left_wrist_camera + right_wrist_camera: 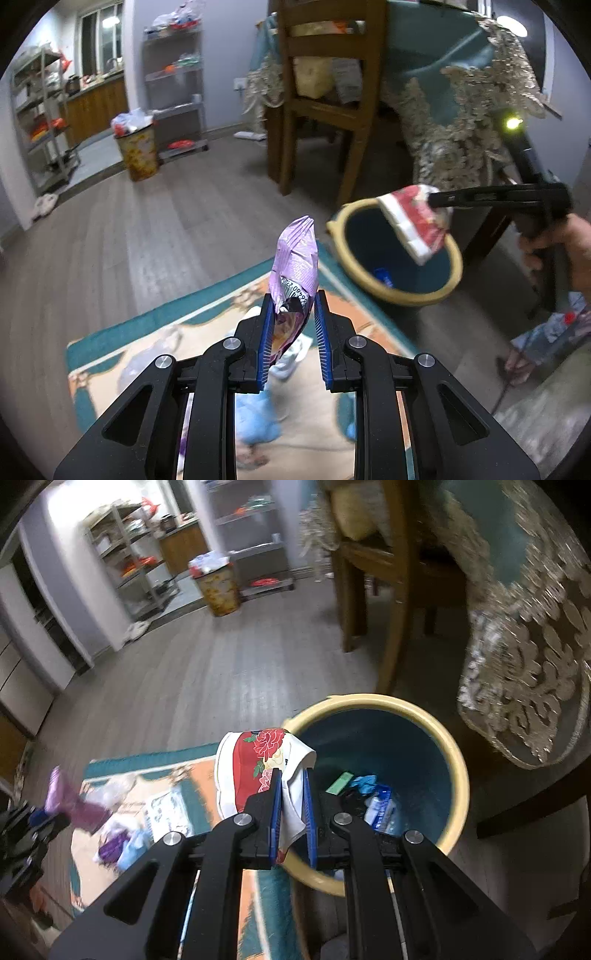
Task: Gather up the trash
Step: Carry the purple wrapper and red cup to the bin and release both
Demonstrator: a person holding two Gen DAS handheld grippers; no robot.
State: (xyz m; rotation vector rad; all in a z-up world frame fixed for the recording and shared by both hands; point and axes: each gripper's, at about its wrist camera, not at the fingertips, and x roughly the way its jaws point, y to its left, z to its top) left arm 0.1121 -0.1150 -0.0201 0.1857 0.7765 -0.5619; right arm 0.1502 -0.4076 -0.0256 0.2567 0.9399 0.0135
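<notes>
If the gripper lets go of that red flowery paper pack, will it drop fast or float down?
The red flowery pack looks creased and bent in the right gripper, so it is probably soft and light. It would likely flutter, maybe missing the bin, since most of it hangs outside the rim.

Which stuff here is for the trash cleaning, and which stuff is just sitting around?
For the job:
left gripper holding the purple wrapper
right gripper holding the red flowered wrapper
blue bin
scraps on the rug

Just sitting around:
wooden chair
lace tablecloth
metal shelves
</notes>
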